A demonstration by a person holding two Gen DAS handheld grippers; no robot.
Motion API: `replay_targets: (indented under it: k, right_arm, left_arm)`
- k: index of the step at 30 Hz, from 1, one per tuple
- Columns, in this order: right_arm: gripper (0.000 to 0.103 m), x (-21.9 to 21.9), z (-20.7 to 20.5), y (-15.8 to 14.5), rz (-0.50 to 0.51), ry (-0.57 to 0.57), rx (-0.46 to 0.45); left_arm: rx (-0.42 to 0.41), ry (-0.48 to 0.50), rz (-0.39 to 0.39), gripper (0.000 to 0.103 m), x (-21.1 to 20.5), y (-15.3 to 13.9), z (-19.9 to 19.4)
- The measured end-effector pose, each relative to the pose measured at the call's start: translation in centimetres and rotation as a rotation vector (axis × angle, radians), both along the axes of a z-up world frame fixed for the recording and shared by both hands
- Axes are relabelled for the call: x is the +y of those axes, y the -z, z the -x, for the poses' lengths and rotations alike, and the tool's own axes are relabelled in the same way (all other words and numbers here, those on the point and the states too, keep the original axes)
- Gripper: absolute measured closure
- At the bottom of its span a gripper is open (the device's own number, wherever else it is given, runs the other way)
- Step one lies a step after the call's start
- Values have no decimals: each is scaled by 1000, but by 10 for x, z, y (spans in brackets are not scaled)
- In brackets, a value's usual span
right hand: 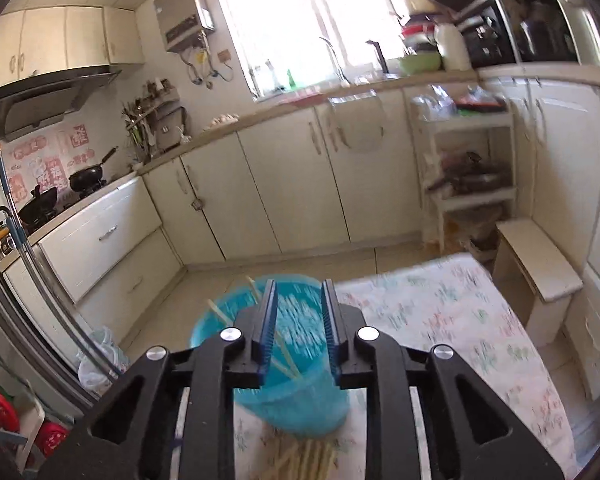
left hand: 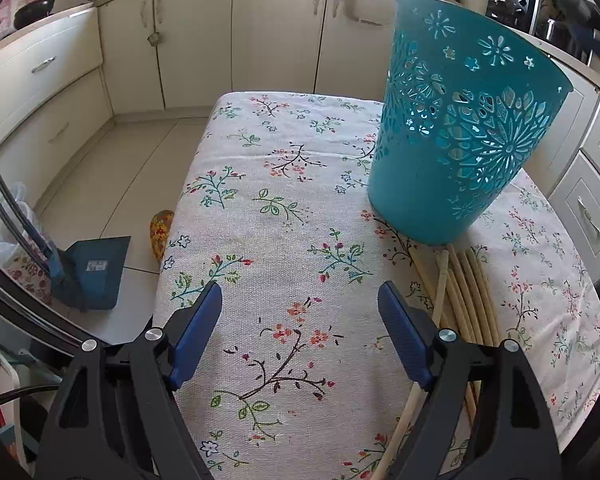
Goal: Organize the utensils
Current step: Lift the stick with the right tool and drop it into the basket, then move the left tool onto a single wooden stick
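Domestic kitchen, daylit. Bright overexposed window (right hand: 300,20) above beige countertop (right hand: 260,120). Cream base cabinets (right hand: 292,196) in L-shape along two walls; upper cabinets (right hand: 52,44) over range hood (right hand: 44,96). Water heater (right hand: 184,14) mounted beside window. Black wok (right hand: 88,178) on stove. White open shelf unit (right hand: 472,164) near right-hand cabinets. Pale tiled floor (left hand: 112,176). Table under floral tablecloth (left hand: 268,200). Blue dustpan (left hand: 96,268) on floor beside table.

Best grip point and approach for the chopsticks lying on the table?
Take the chopsticks mid-shaft, from above, left gripper spanning one stick crosswise. They lie flat, bunched side by side, far ends against the teal basket, so end-on access looks blocked.
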State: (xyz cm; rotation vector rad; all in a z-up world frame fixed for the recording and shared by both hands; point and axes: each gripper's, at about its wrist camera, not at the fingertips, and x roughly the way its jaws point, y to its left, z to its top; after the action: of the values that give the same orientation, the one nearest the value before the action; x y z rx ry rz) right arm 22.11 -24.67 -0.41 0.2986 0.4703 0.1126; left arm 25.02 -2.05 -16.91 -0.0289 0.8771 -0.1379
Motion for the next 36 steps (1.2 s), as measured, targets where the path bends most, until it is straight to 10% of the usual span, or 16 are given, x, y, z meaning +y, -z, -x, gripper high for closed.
replay_targets:
  k: [10,25,36]
  right_arm:
    - [80,14,34,122,11,-97,422]
    - [81,27,23,153,51,-107,454]
    - [82,23,20,156,38,-106,444]
  left_arm:
    - [48,77,1,25,-8,2,32]
    - [41,168,-153,24,-55,1,13]
    - [78,27,12,75,-23,4,11]
